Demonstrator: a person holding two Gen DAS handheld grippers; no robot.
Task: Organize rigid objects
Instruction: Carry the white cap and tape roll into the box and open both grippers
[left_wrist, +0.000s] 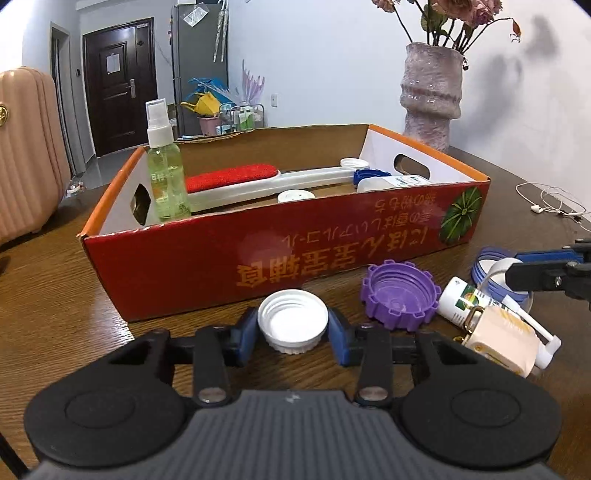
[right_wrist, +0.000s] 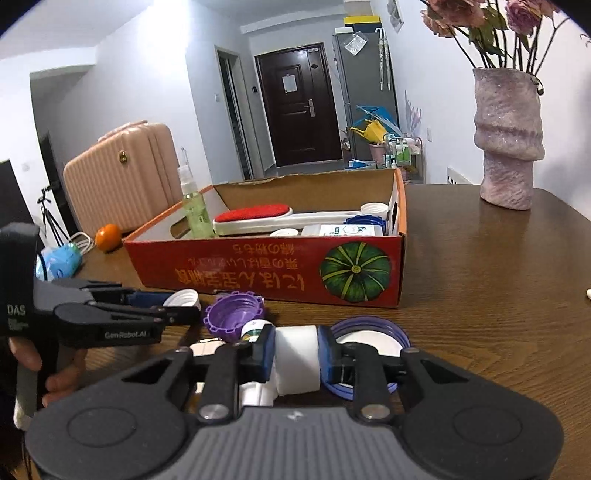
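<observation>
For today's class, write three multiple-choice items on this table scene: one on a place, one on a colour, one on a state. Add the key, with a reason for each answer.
1. Where does the green spray bottle stand?
A. Inside the cardboard box, at one end
B. On the table in front of the box
C. Beside the vase

2. What colour is the toothed cap lying on the table next to the white cap?
A. Orange
B. Purple
C. Green

3. How is the left tool set?
A. Wide open over bare table
B. Shut on the white cap
C. Shut on the red brush

Key: 1 A, the bottle rises from inside the box wall. 2 B, the toothed cap is plainly purple. 3 B, both blue pads press on the white cap's sides.
</observation>
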